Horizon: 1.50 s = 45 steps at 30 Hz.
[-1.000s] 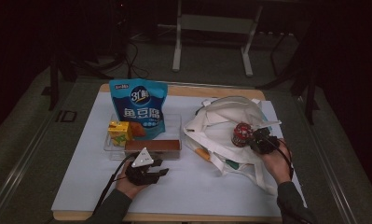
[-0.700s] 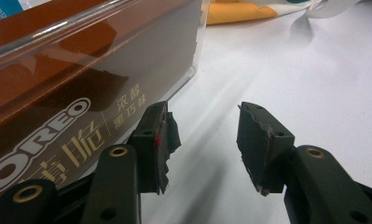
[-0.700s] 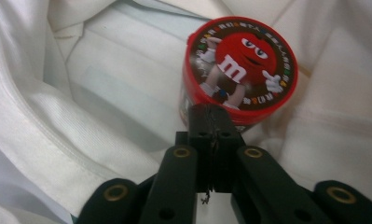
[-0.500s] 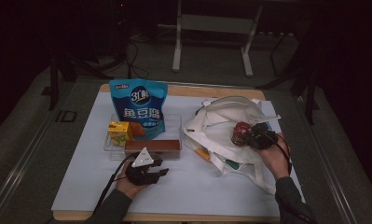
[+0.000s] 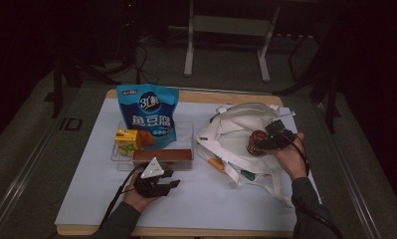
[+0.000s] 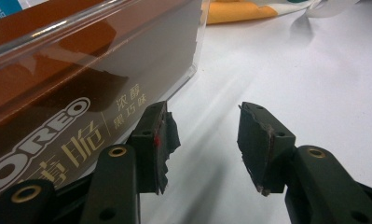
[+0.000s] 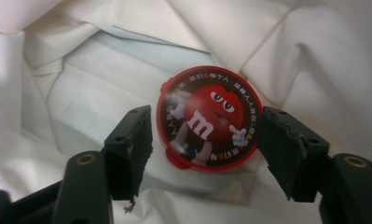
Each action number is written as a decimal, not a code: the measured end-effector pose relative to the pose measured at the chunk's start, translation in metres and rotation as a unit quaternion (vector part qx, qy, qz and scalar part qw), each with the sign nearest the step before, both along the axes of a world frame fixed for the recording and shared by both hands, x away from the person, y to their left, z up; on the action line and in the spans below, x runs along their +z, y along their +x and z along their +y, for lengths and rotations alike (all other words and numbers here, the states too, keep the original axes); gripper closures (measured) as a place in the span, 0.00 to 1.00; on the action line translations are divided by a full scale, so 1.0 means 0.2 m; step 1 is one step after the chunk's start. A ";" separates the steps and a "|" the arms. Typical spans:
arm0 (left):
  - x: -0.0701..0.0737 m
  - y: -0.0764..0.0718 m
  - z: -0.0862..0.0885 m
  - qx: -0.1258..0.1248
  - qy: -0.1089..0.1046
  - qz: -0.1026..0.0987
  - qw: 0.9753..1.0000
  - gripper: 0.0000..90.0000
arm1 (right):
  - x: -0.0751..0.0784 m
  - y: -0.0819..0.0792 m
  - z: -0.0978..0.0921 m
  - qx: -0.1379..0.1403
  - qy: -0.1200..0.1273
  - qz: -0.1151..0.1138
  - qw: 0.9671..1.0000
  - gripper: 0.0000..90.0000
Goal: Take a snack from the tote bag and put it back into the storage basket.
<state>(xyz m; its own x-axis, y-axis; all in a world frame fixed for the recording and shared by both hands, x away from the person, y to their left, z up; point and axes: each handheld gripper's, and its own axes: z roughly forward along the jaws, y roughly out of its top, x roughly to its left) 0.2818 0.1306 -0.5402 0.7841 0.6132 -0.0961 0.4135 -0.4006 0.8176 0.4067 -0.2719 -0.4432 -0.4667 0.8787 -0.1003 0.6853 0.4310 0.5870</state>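
Change: my right tongs [image 5: 263, 142] have crept from roughly four o'clock on the white cloth tote bag [image 5: 234, 130] toward its middle, carrying the round red-lidded M&M's candy tub [image 5: 256, 143] with them; compared with a second ago the tub sits a little further left over the bag's mouth.
Meaning: I judge the tub is on its way into the bag, not yet let go.
Right tongs: jaws flank the tub's lid [image 7: 208, 119] on both sides; I cannot tell from the right gripper view whether the pads press it, though the tub hangs above the cloth with them, so I take it as held.
Left tongs: my left tongs [image 6: 206, 140] are spread with nothing between them, parked unchanged on the white table [image 5: 86, 194] at six o'clock of the clear plastic tray [image 5: 186, 130].
Writing, tub: white "m" on a red character, ring of small script too fine to read.
Writing, box: "OREO" plus Chinese characters on the long brown Oreo box [image 6: 58, 93] touching the tray's front wall.
Writing, pouch: "31" and large Chinese characters on the blue standing snack pouch [image 5: 148, 115].
Unread: yellow carton [image 5: 127, 140], print too small.
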 end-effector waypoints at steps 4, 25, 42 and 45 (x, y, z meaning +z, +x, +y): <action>0.00 0.00 0.00 0.000 0.001 0.000 1.000 0.59 | -0.01 0.03 0.02 0.000 -0.007 0.007 1.000 0.33; 0.00 0.00 0.00 -0.001 0.000 0.001 1.000 0.59 | -0.08 0.10 0.06 -0.038 -0.021 0.044 0.998 0.29; 0.00 0.00 0.00 -0.001 0.000 0.001 1.000 0.59 | -0.09 0.08 0.08 -0.015 -0.002 0.075 0.997 0.25; 0.00 0.00 0.00 -0.001 0.000 0.001 1.000 0.59 | -0.13 0.09 0.08 0.003 -0.008 0.080 0.997 0.24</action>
<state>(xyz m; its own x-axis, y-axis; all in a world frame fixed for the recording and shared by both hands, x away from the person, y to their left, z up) 0.2821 0.1305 -0.5402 0.7850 0.6117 -0.0974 0.4143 -0.4016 0.8167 0.4250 -0.2556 -0.4699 -0.4827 0.8750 -0.0382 0.7675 0.4436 0.4627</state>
